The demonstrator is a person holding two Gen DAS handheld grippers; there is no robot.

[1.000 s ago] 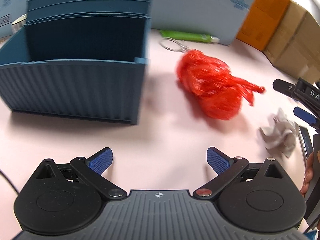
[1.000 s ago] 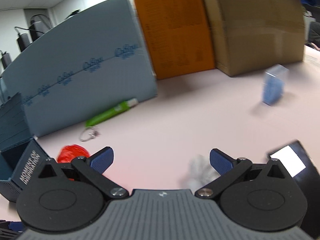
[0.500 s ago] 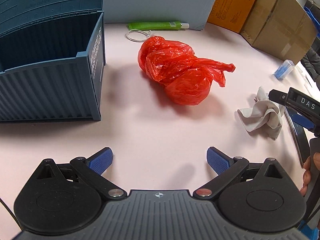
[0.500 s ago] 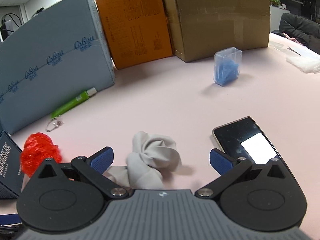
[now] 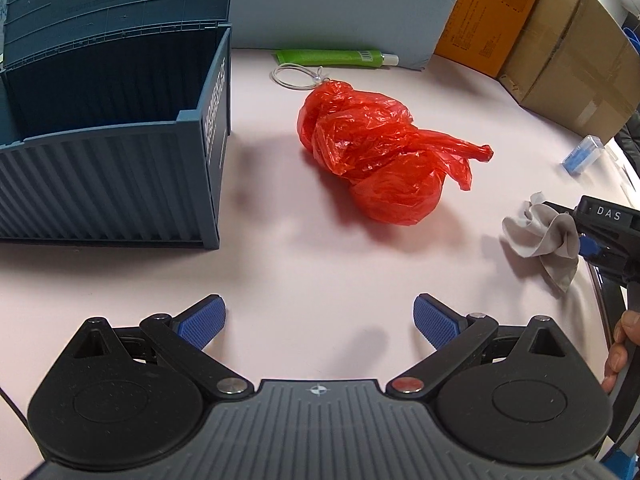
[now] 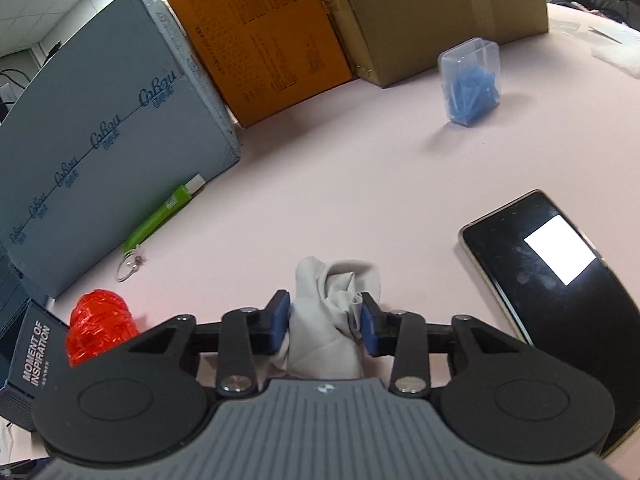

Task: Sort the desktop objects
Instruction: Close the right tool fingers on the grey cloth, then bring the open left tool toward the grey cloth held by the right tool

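Grey cloth point(image 6: 332, 312), crumpled, is pinched btwn the blue pads point(image 6: 280, 320) of the right gripper point(image 6: 325, 322); jaws are drawn in tight on both sides of the wad, w/ folds bulging up above the pads. Cloth sits on the pink worktop point(image 6: 360, 184) just left of a black phone point(image 6: 560, 280) lying flat, screen up w/ a bright reflection. In the left wrist view the same cloth point(image 5: 540, 236) shows at the right edge, w/ the right gripper's black body point(image 5: 608, 236) against it and a few fingers of the person's hand point(image 5: 620, 352) on the handle lower down.

Left gripper point(image 5: 319, 322) is spread wide, blue pads well apart, nothing btwn them; it hangs over bare worktop, pointing fwd and down toward the red plastic bag point(image 5: 384, 152). Bag is knotted, lying on the worktop near the middle, right of the dark blue container-style storage box point(image 5: 112, 184), apart from it. Box top is open; side reads "MOMENT OF INSPIRATION". Behind the bag: a thin ring w/ a small tie point(image 5: 298, 77), touching or nearly touching the bag's top, and a green tube point(image 5: 332, 57) at the foot of a grey-blue carton point(image 5: 348, 0). Orange carton point(image 6: 260, 40) and brown cardboard box point(image 6: 440, 12) stand along the back. Clear case of blue bits point(image 6: 472, 80) stands upright further right, well apart from the cloth.
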